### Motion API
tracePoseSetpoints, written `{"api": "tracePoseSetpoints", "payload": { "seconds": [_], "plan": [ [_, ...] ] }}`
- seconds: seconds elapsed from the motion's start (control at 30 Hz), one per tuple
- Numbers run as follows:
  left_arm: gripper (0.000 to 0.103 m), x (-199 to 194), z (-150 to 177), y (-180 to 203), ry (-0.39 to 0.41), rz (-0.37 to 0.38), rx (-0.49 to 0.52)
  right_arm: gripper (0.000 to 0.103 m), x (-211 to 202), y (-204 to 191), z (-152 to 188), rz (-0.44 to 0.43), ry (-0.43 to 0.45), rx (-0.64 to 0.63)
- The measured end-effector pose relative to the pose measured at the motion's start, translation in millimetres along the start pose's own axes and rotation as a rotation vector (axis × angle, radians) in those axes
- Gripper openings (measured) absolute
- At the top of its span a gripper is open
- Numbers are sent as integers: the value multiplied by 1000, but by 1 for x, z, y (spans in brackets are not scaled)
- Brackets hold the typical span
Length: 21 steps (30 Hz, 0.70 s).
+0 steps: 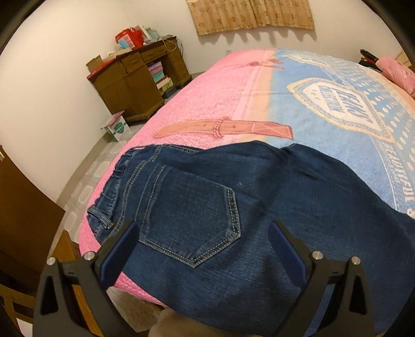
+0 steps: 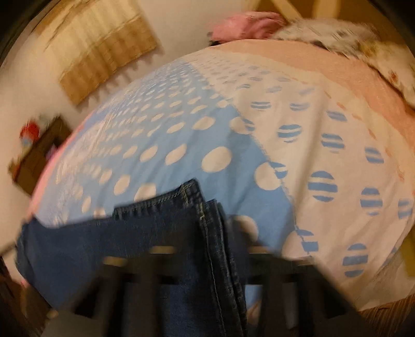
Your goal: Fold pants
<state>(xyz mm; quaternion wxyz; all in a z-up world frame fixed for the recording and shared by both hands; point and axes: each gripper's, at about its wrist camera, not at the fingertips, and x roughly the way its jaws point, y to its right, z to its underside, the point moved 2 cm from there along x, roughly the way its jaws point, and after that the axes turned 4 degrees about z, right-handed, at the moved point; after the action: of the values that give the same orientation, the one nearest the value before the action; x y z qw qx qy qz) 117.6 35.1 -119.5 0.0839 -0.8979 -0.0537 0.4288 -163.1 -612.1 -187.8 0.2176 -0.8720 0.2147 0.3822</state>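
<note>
Dark blue jeans [image 1: 233, 207] lie across the near edge of the bed [image 1: 220, 85], back pocket up and waistband to the left. My left gripper [image 1: 205, 233] is open and hovers just over the seat of the jeans, holding nothing. In the right wrist view the leg ends of the jeans [image 2: 181, 233] lie stacked on the blue dotted bedspread [image 2: 181, 134], hems pointing away. My right gripper [image 2: 205, 248] is motion-blurred with the leg between its fingers; I cannot tell whether it is gripping.
A brown wooden desk [image 1: 140, 77] with boxes stands against the far wall on the left. A small stool [image 1: 115, 127] sits on the tiled floor beside the bed. Pink pillows [image 2: 249, 23] and a bedding bundle [image 2: 363, 46] lie at the bed's far end.
</note>
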Motion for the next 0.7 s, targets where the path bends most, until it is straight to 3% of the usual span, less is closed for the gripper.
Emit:
{"api": "tracePoseSetpoints", "payload": {
  "seconds": [0.1,0.2,0.4,0.5,0.6,0.63,0.7],
  "plan": [
    [102,-1,0,0,-3,2,-7,4,-14,0,-1,6,53,-1],
    [102,-2,0,0,-2,-2,-9,4,-40,-7,-4,-10,148,-14],
    [102,-2,1,1,-10,7,-20,4,-52,-21,-20,-83,210,-24],
    [102,-2,1,1,-12,7,-20,4,-24,-15,-30,-6,165,-24],
    [102,-5,-1,-2,-2,4,-22,4,15,5,-29,196,69,-36],
    [102,-6,-1,-4,4,-2,-20,5,18,13,-27,196,60,-9],
    [102,-8,-3,-9,17,-4,-27,3,-2,11,-27,183,138,20]
  ]
}}
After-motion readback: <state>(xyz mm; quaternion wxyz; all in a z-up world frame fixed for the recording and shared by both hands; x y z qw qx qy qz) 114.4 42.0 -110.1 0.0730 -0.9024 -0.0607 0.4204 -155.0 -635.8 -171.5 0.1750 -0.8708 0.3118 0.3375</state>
